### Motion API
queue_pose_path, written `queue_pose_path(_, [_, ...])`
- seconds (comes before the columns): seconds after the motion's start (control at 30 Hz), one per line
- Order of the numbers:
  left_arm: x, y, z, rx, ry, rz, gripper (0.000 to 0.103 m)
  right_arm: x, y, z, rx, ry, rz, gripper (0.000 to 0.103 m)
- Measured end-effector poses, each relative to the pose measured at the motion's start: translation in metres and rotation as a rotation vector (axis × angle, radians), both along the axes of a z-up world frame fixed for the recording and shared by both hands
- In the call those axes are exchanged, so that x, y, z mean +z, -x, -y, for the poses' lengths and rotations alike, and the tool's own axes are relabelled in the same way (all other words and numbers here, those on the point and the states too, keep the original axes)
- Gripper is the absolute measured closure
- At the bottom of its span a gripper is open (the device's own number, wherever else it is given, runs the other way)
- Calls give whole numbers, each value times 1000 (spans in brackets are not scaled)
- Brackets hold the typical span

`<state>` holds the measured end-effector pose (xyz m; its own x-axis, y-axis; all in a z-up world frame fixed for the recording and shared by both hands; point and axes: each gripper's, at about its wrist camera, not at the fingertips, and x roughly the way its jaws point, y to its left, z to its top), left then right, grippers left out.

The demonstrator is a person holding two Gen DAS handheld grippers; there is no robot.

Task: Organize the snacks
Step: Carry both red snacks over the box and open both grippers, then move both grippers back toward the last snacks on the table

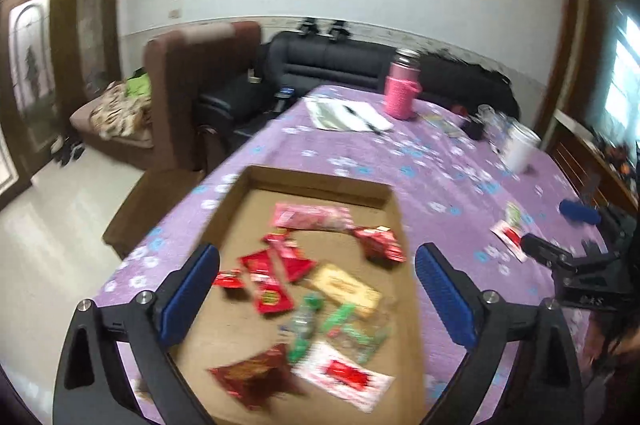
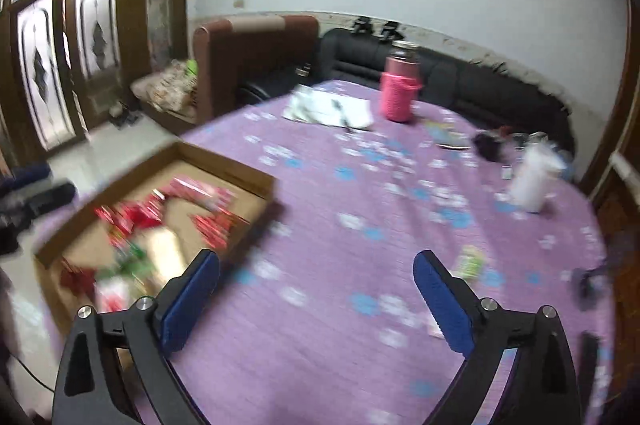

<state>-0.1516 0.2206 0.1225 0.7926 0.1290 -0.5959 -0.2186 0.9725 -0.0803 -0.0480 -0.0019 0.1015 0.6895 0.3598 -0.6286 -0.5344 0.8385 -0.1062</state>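
Observation:
A shallow cardboard tray (image 1: pixel 320 181) lies on the purple flowered tablecloth (image 1: pixel 440 185). In it are several snack packets: red ones (image 1: pixel 272 277), a pink one (image 1: pixel 312 217), a yellow biscuit pack (image 1: pixel 348 289), green sweets (image 1: pixel 340 321) and a white-and-red packet (image 1: pixel 344 377). My left gripper (image 1: pixel 316 265) hangs open over the tray with nothing between its fingers. My right gripper (image 2: pixel 316 265) is open and empty over bare cloth, to the right of the tray (image 2: pixel 224 161). A green packet (image 2: pixel 470 261) lies just beyond its right finger. In the left wrist view, that packet (image 1: pixel 513 213) sits beside a white-and-red one (image 1: pixel 508 235).
At the far end of the table stand a pink sleeved bottle (image 2: pixel 398 93) and a white jar (image 2: pixel 534 181), with papers and a pen (image 2: pixel 332 109) and small dark items (image 2: pixel 488 145). The table's left edge drops to a tiled floor (image 1: pixel 60 225). Sofas stand behind.

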Motion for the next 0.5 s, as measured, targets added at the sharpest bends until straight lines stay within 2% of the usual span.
queue_pose_path(0.13, [-1,-10,32,-59,-31,-27,5,2,-10,52,-136,124,70,4])
queue_pose_path(0.23, [0,-15,51,-86,-50,-38,5,20,-21,97,-246,123,103,4])
queue_pose_path(0.37, [2,-19,69,-106,-78,-47,5,65,-40,157,-387,110,182,4])
queue_pose_path(0.5, [5,-26,81,-106,-98,-51,5,124,-49,194,-498,178,343,4])
